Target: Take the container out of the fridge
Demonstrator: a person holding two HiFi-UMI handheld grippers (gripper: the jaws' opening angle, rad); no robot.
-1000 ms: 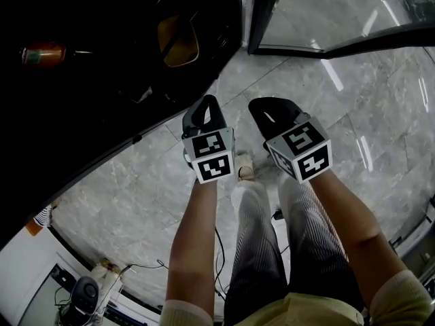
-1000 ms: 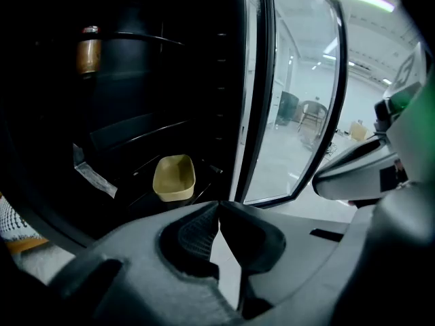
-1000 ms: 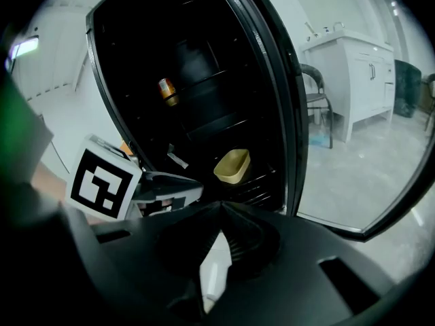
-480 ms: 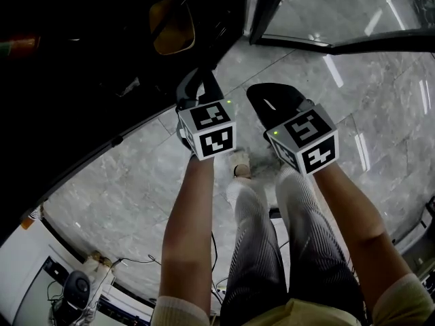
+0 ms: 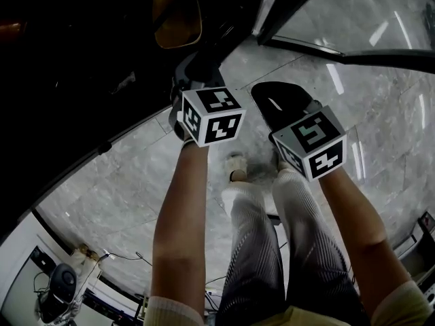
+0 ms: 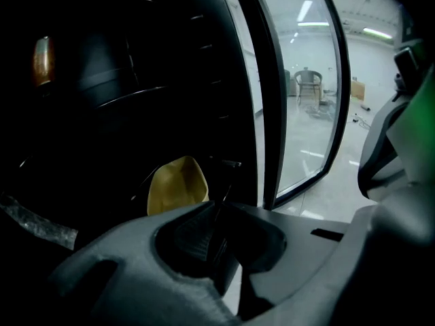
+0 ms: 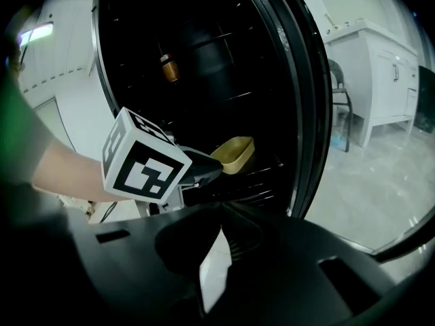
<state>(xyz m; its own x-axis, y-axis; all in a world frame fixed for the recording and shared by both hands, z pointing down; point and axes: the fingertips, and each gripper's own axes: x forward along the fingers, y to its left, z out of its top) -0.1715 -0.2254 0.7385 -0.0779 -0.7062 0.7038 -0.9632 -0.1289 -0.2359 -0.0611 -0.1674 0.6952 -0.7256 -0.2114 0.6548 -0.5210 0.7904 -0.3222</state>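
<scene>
Inside the dark, open fridge (image 5: pixel 81 60) the yellow container (image 5: pixel 178 17) sits on a low wire shelf (image 7: pixel 262 172). The left gripper (image 5: pixel 192 65) is near it, just outside, with its jaws pressed together on nothing. It looks like a light, stiff, rather smooth plastic tub, so I would pinch its near rim wall; the right gripper (image 7: pixel 221 212), further right over the floor (image 5: pixel 122 182), is also closed and empty.
</scene>
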